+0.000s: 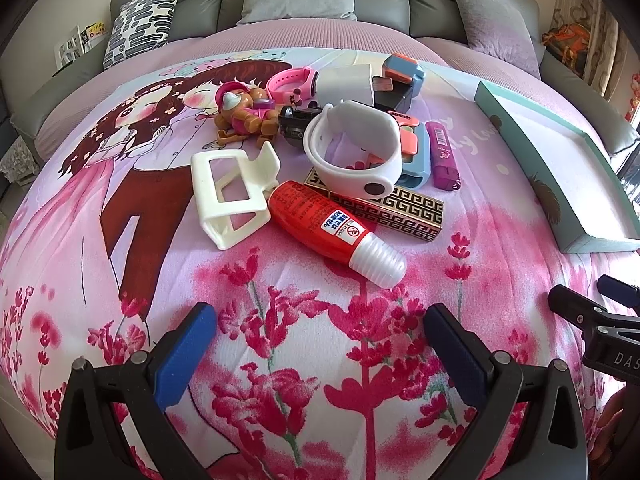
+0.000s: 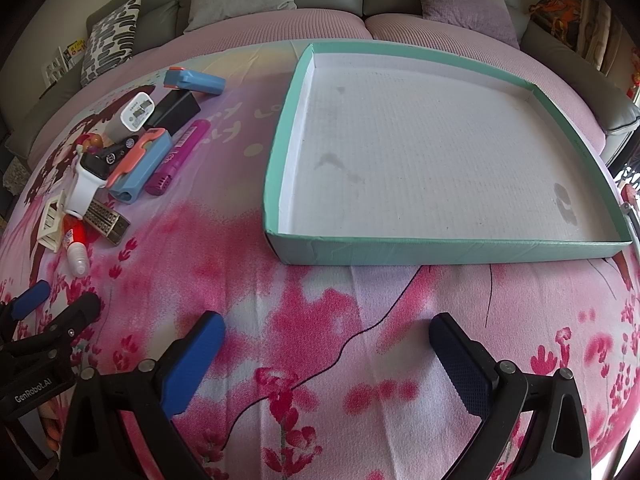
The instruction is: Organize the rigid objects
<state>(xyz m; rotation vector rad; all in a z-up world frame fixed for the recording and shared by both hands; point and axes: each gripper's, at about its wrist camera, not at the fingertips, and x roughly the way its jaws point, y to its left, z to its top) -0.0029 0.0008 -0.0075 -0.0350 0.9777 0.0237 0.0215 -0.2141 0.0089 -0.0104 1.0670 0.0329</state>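
Clutter sits heaped toward the bedspread's left side, apart from the teal tray at its right; left gripper and right gripper both hover spread wide, holding nothing.

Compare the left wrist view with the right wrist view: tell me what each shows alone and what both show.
Left wrist only: the pink watch and most of the brown toy figure behind the pile.

Right wrist only: the whole inside of the teal tray, with nothing in it.

Both: the red bottle, white watch band, purple marker, blue stapler, and both grippers open, left and right.
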